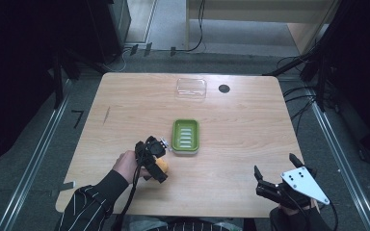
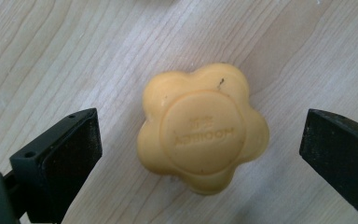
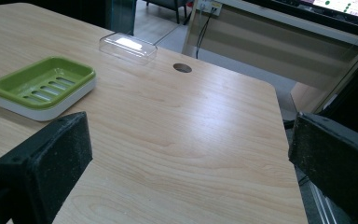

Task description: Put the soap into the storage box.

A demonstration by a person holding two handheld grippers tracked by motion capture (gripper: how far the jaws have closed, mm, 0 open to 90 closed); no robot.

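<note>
1. The flower-shaped yellow soap bar [image 2: 202,128] lies flat on the wooden table [image 1: 241,139], just beside the green soap dish [image 1: 186,136].
2. The left gripper [image 2: 200,154] straddles it, jaws wide and not touching.
3. The bar looks rigid, smooth and likely slippery; opposite lobes are the best hold.
4. The right gripper [image 3: 191,172] is wide apart and holds nothing.

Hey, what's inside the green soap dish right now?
Nothing lies in the green soap dish: its slotted bottom is bare. The yellow soap lies on the table between the open left gripper's jaws. What lies below the slots is hidden.
</note>
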